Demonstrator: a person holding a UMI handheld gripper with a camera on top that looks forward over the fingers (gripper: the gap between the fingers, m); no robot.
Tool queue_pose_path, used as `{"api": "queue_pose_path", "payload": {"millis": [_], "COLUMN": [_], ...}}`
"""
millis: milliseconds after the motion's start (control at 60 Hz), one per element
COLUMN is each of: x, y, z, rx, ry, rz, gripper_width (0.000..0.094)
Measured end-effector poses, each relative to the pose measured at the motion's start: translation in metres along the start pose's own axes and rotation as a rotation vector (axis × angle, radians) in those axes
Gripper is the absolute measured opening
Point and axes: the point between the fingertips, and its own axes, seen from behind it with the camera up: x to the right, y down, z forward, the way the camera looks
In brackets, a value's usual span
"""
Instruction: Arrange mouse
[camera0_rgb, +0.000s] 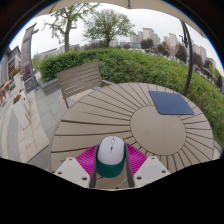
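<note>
Though gripped — one mouse (111, 155), tongs (111, 162).

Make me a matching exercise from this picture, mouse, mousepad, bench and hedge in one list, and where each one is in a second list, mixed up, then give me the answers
Things:
1. mouse
2. mousepad
3. bench
4. hedge

Places:
A. on the round slatted table, beyond the fingers, off to one side
B. behind the table, along the terrace edge
C. between the two fingers of the gripper, pink pads at its sides
D. on the pavement beside the table

Pairs: 1-C, 2-A, 3-D, 4-B
</note>
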Motion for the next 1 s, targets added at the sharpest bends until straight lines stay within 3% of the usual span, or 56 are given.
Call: {"api": "queue_pose_path", "payload": {"millis": [200, 317, 383, 533, 683, 783, 850, 1000], "x": [0.076, 0.157, 0.203, 0.286, 0.318, 0.320, 0.328, 0.336], "y": [-0.125, -0.194, -0.211, -0.201, -0.165, -0.159, -0.155, -0.148], "z": [-0.029, 0.001, 0.036, 0.132, 0.199, 0.211, 0.202, 0.127], "rx": [0.129, 0.189, 0.180, 0.085, 0.016, 0.016, -0.002, -0.069], "ry": [-0.035, -0.004, 0.009, 0.025, 0.000, -0.030, -0.014, 0.024], "rz": [-0.017, -0.079, -0.102, -0.057, -0.032, -0.034, -0.027, -0.014], "gripper_width": [0.0432, 0.0432, 0.0432, 0.0432, 0.0468, 0.0581, 0.0861, 0.0847]}}
